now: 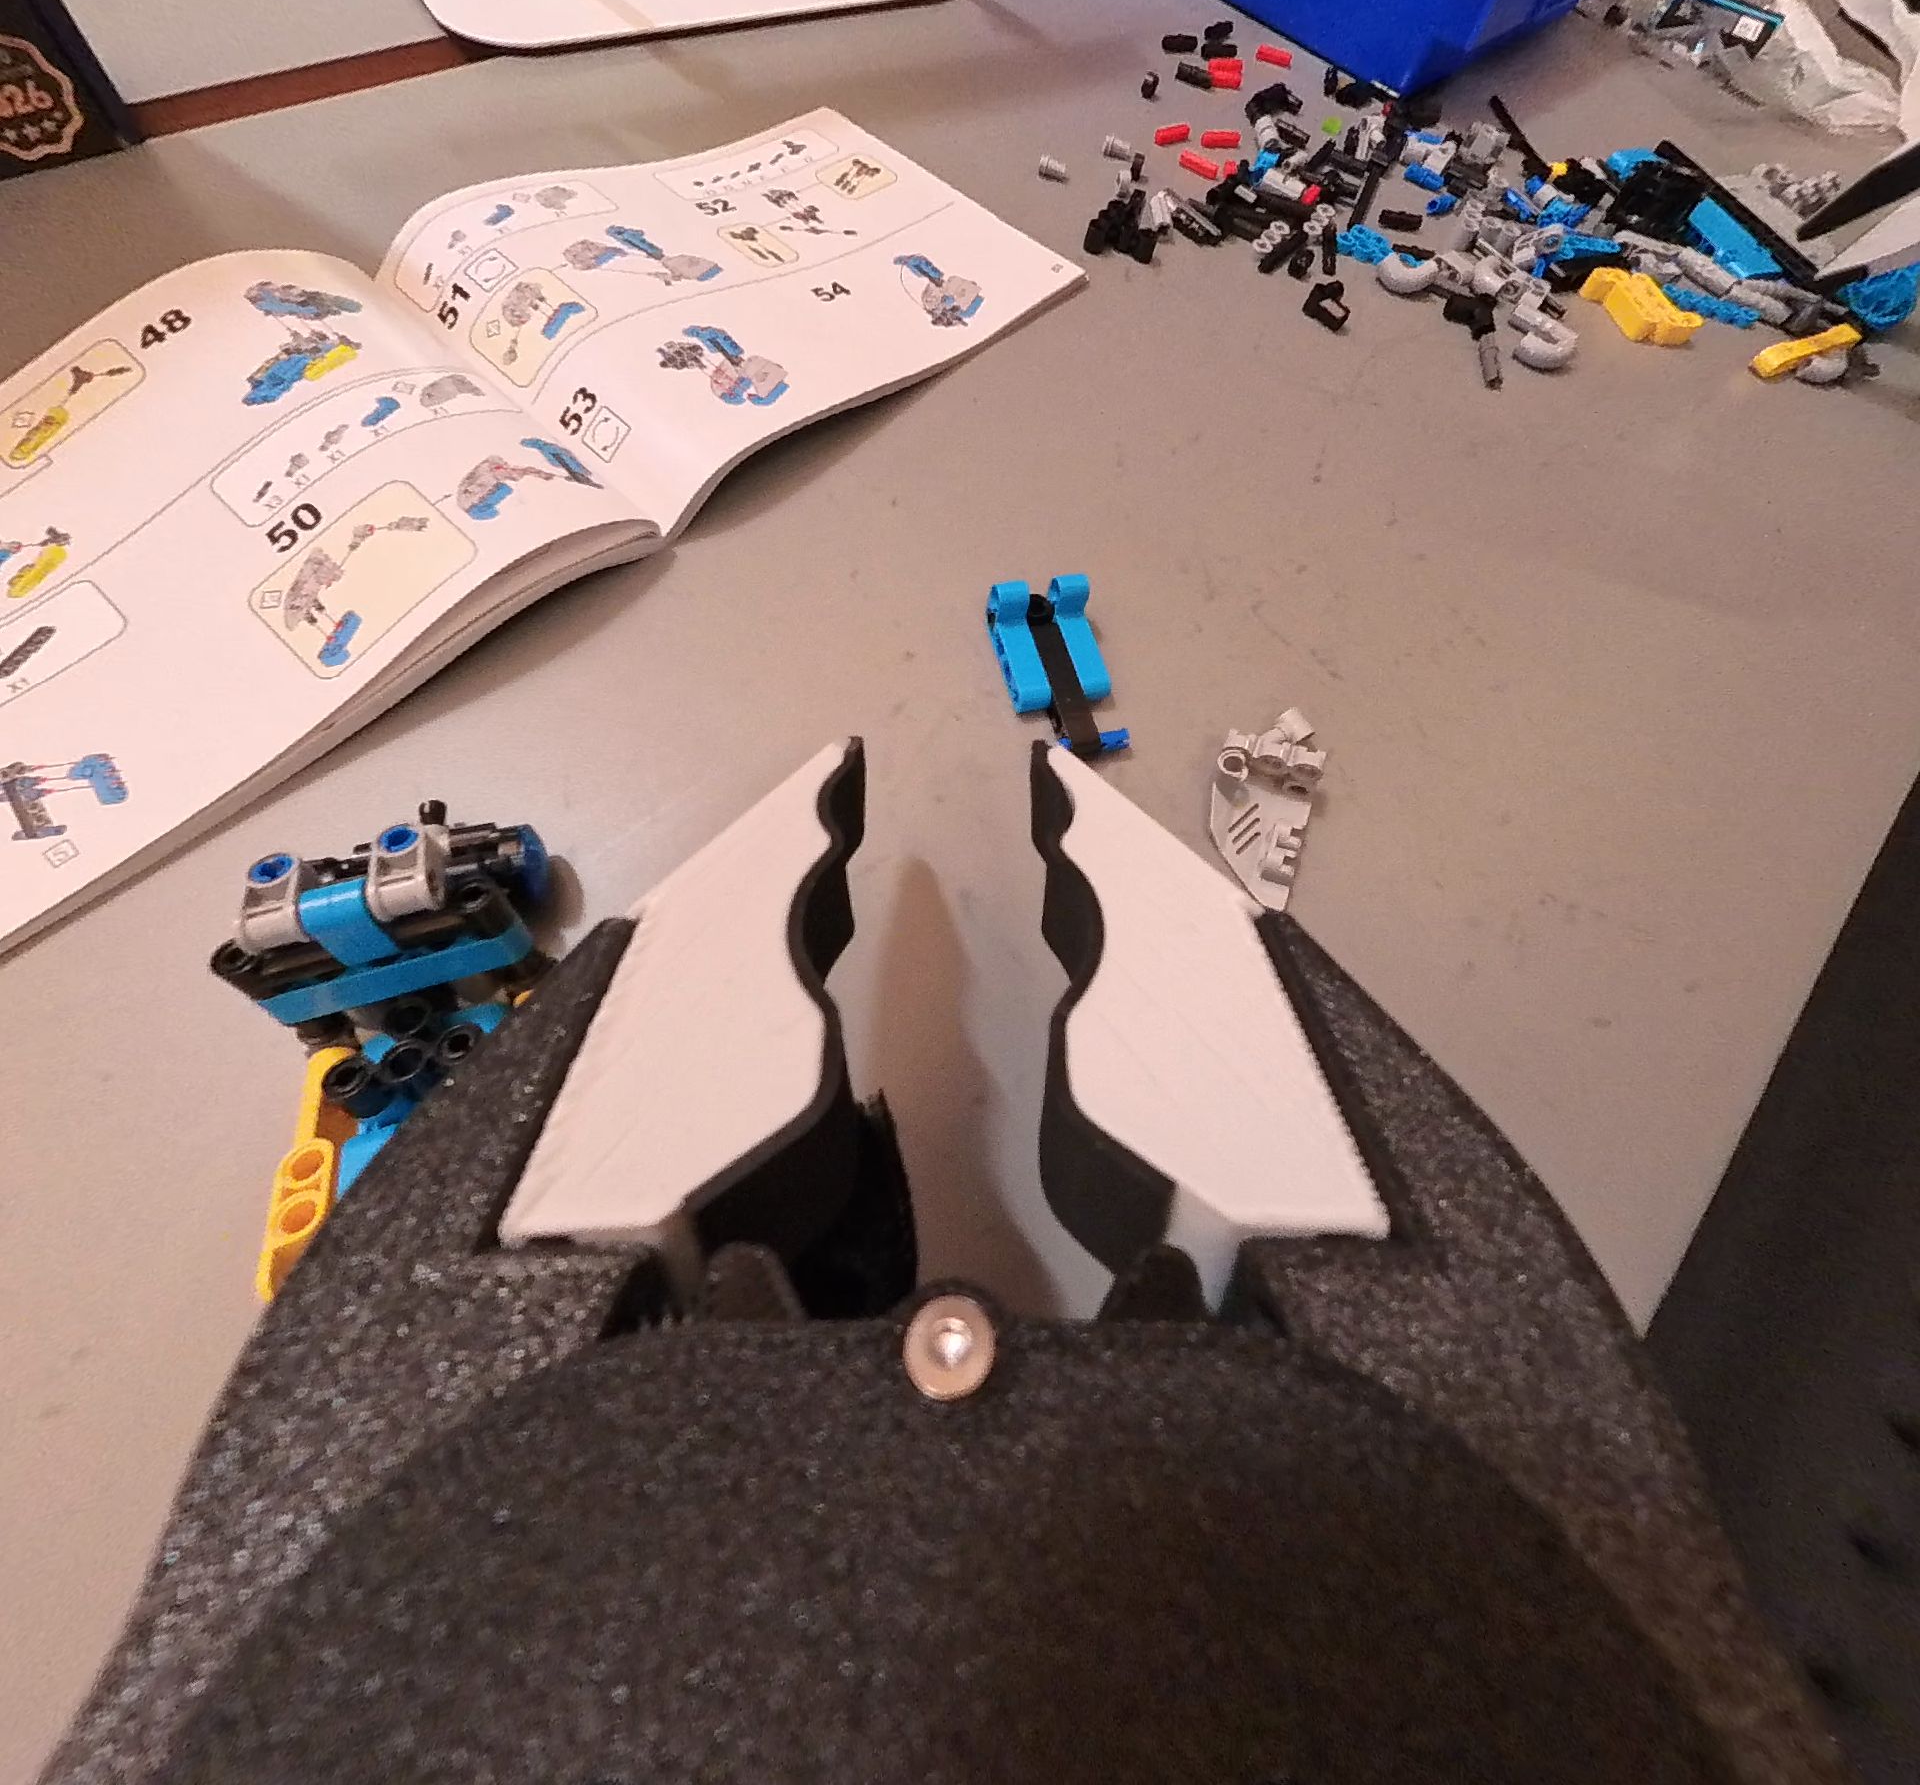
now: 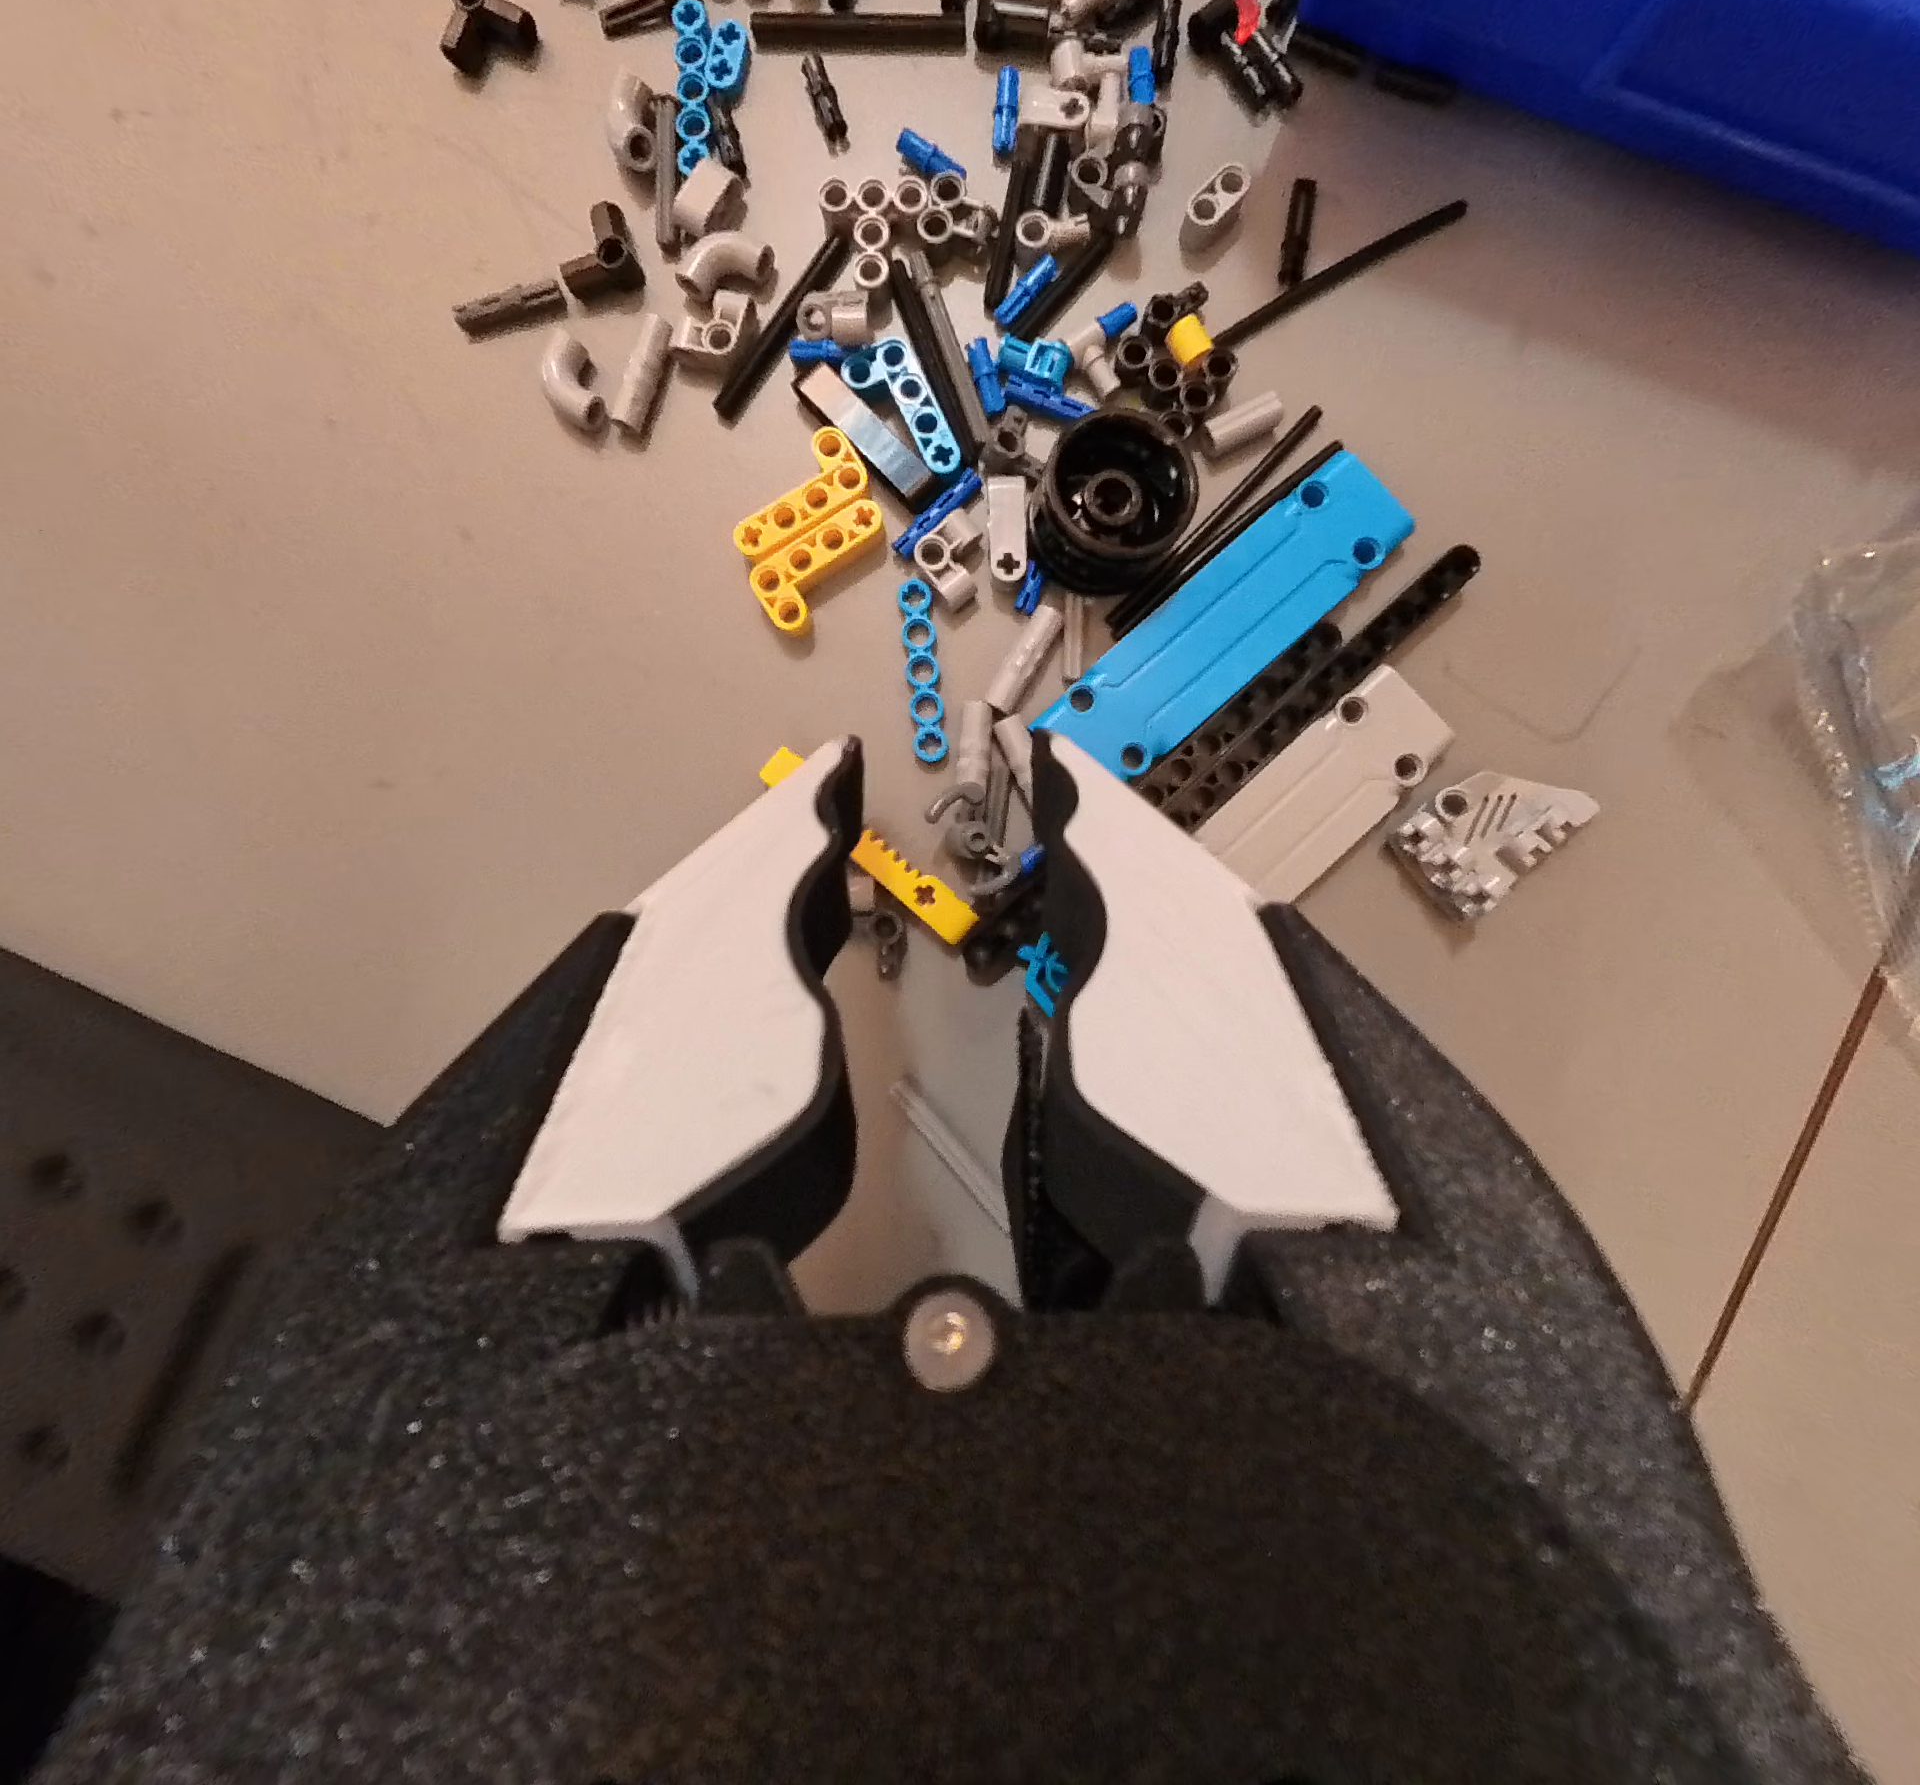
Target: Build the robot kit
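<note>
- Your left gripper [image 1: 948, 764] hangs over bare grey table [image 1: 1351, 592] with its jaws apart and nothing between them.
- Nearest to it, just ahead and to the right, lies a small blue-and-black assembly [image 1: 1049, 655] — flat on the table.
- A light grey panel piece [image 1: 1262, 805] sits just right of the right fingertip.
- A larger blue, grey and black build [image 1: 390, 914] stands close by the left finger.
- Your right gripper [image 2: 945, 764] is spread empty over the near end of the loose parts pile [image 2: 935, 333] — a yellow toothed rack piece [image 2: 914, 883] lies between its fingers, with a long blue panel [image 2: 1226, 608] just right of the tips.
</note>
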`<state>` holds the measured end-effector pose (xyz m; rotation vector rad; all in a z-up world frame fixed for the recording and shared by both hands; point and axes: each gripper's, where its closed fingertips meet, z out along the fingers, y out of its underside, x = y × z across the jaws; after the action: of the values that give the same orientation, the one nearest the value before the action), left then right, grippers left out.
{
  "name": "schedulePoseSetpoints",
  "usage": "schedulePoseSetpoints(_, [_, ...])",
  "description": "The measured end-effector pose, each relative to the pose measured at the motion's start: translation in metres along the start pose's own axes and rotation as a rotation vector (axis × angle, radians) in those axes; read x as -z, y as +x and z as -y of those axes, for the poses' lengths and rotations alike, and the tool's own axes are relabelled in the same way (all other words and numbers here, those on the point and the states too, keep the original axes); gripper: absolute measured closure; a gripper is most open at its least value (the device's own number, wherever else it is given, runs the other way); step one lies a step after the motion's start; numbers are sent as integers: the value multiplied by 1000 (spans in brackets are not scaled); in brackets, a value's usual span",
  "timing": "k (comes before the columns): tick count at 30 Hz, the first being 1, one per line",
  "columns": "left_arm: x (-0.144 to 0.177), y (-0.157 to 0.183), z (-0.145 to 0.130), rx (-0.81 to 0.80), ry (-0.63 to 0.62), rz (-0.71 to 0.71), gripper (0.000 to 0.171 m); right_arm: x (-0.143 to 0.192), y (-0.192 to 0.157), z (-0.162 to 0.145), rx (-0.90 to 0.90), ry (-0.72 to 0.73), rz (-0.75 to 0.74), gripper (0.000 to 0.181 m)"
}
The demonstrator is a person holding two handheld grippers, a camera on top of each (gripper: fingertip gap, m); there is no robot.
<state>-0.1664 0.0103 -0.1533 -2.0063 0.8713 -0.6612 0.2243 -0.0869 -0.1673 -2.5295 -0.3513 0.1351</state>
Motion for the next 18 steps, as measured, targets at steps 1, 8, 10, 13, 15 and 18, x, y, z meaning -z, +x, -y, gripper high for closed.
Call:
schedulePoseSetpoints(1, [0, 0, 0, 0, 0, 1, 140, 0, 2, 0, 3, -5, -8, 149])
schedulePoseSetpoints(8, [0, 0, -1, -6, -4, 1, 140, 16, 14, -11, -25, -25, -20, 153])
schedulePoseSetpoints(10, [0, 0, -1, -7, -4, 2, 140, 20, 12, -17, -19, -38, -3, 153])
schedulePoseSetpoints(13, [-1, 1, -1, -7, -7, 1, 140, 23, 9, -20, -14, -46, 14, 153])
schedulePoseSetpoints(15, [-1, 1, -1, -10, -9, 2, 140, 22, 5, -17, -11, -38, 26, 153])
schedulePoseSetpoints(18, [-1, 1, -1, -10, -7, 3, 140, 14, -3, -8, 3, -27, 46, 153])
